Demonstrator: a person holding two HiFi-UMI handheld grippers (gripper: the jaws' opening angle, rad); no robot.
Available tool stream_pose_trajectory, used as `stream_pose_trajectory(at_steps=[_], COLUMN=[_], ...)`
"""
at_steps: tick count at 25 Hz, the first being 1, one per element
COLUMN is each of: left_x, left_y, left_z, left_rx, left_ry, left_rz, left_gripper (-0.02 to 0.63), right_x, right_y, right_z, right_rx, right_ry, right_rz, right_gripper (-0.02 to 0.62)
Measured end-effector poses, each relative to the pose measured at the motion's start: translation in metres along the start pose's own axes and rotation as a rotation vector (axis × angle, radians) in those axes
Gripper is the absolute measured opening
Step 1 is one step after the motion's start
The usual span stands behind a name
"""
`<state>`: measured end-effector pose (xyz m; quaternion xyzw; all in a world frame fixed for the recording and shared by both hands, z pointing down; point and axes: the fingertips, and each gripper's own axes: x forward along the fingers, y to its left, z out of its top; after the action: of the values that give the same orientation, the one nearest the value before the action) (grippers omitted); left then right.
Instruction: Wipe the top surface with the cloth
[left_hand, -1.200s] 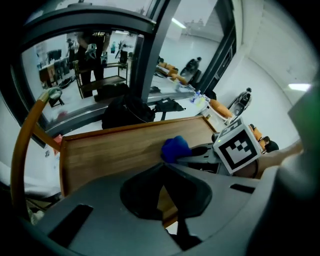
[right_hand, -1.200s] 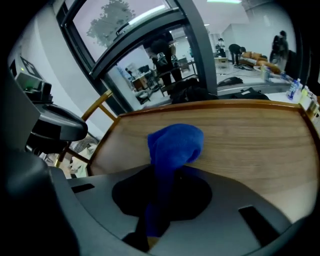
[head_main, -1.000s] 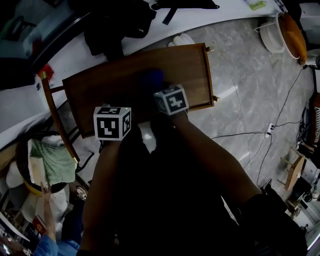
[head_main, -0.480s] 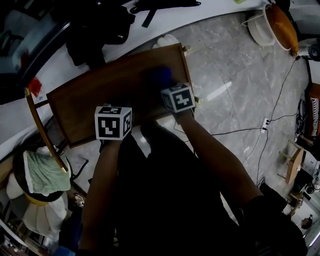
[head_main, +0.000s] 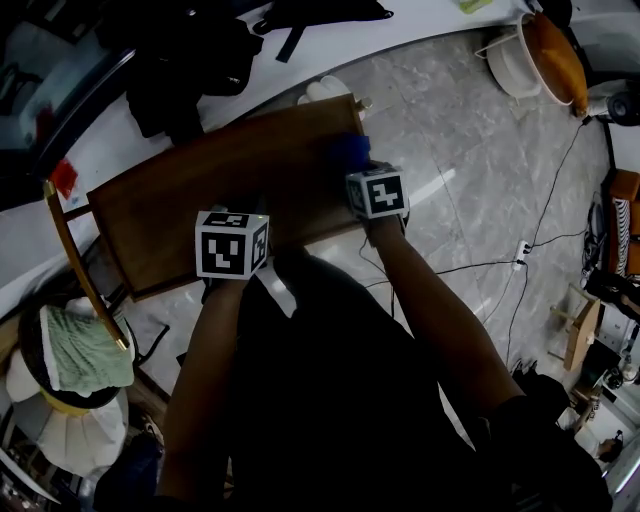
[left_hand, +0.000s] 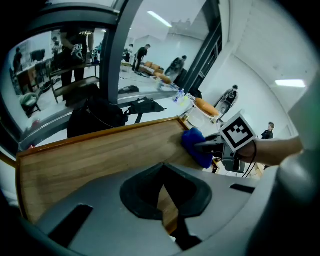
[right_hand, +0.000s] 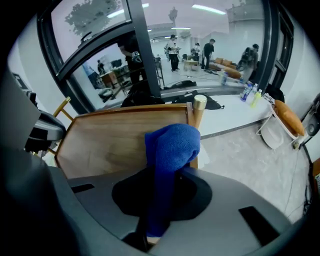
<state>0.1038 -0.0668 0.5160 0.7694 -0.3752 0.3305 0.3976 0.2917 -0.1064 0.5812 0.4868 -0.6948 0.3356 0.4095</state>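
The brown wooden top (head_main: 210, 190) runs across the middle of the head view. My right gripper (head_main: 356, 168) is shut on a blue cloth (head_main: 347, 152) and presses it on the top's far right end, close to the corner. In the right gripper view the blue cloth (right_hand: 170, 147) bulges out from between the jaws over the wooden top (right_hand: 115, 140). My left gripper (head_main: 234, 218) rests at the top's near edge with its jaws shut and nothing in them. The left gripper view shows the wooden top (left_hand: 95, 150), the blue cloth (left_hand: 196, 146) and the right gripper (left_hand: 212, 146) beyond.
A round-knobbed post (right_hand: 199, 106) stands at the top's right corner. Dark bags (head_main: 190, 55) lie on the white ledge behind. A wooden chair frame (head_main: 68, 250) and a basket with green cloth (head_main: 85, 350) are at left. A white basin (head_main: 540, 55) and cables (head_main: 525, 250) lie on the floor at right.
My right gripper has slid the blue cloth rightwards along the top, from near its middle to the right end. The left gripper has stayed at the near edge.
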Motion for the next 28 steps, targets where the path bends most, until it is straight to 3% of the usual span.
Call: stream_pose_trajectory(at_steps=[4,7,13,16,19,24,28], left_x=[-0.018,-0.049,-0.144,-0.189,-0.225,-0.265,-0.27], left_y=[0.012,0.035,0.11,0.16,0.204,0.256,0.27], left_z=[-0.002,-0.007,-0.031,-0.052,-0.08,-0.116,-0.129], left_rx=[-0.025,-0.055,-0.099,-0.133,-0.161,-0.196,-0.194], left_ry=[-0.017,-0.047,-0.108,-0.116,-0.108,-0.1,-0.098], left_rz=[0.018,0.041,0.132,0.193,0.239,0.284,0.261], left_gripper=[0.009,0.009,0.009,0.009,0.009,0.009,0.009], right_x=[-0.007,-0.015,-0.016,-0.003,0.01,0.035,0.061], right_y=[0.007,0.053,0.243,0.346,0.439,0.553,0.578], right_z=[0.003,0.023,0.05,0.054,0.046,0.029,0.012], right_rx=[0.062,0.063,0.073,0.108,0.04,-0.053,-0.094], right_ry=[-0.01,-0.086,-0.132,-0.096,-0.056,-0.02,0.038], right_rz=[0.007,0.088,0.408,0.583,0.682,0.758,0.696], right_gripper=[0.063,0.063,0.063,0.063,0.063,0.063,0.063])
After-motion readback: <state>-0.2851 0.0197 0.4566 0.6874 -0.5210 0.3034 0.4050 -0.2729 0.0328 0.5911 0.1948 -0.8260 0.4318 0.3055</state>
